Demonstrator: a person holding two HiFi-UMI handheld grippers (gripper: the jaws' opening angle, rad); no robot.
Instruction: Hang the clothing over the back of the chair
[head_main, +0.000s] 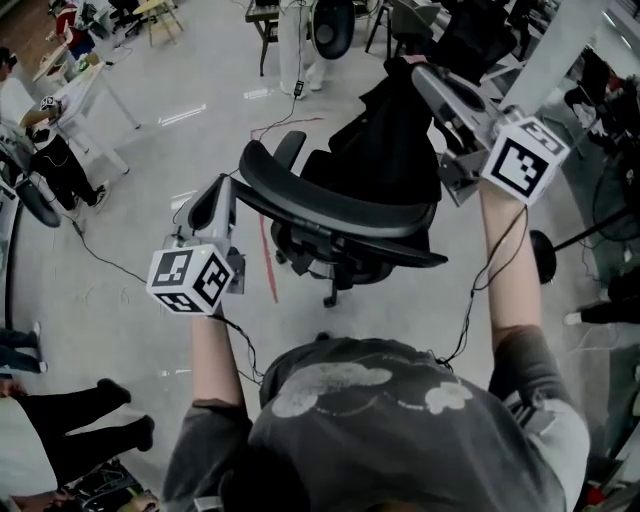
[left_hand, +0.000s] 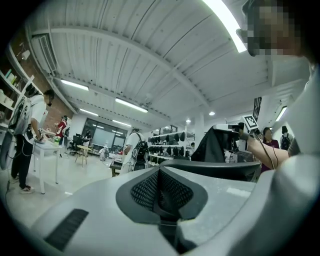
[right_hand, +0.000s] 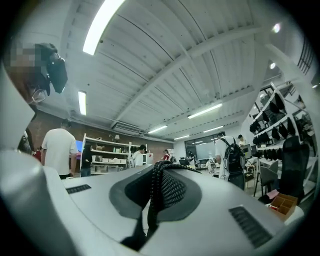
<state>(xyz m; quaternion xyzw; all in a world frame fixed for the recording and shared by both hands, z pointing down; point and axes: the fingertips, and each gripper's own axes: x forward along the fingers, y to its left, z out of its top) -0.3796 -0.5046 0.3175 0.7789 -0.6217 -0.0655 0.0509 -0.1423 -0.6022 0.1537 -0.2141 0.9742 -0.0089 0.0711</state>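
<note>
A black office chair stands right in front of me, its curved back (head_main: 330, 210) running across the middle of the head view. A black garment (head_main: 385, 140) hangs above and behind that back, lifted by my right gripper (head_main: 414, 70), which is shut on its top edge. In the right gripper view, a black knitted edge (right_hand: 150, 205) is pinched between the closed jaws of the right gripper (right_hand: 155, 187). My left gripper (head_main: 222, 188) is just off the left end of the chair back, shut and holding nothing. The left gripper view shows the left gripper (left_hand: 160, 197), the chair back (left_hand: 215, 169) and the garment (left_hand: 211, 146) beyond.
Cables (head_main: 100, 262) and a red line (head_main: 268, 262) lie on the grey floor around the chair base (head_main: 330, 265). People stand at the left (head_main: 45, 140) and at the top (head_main: 298, 50). A white table (head_main: 95, 80) is at the far left, and shelves (left_hand: 167, 145) stand further back.
</note>
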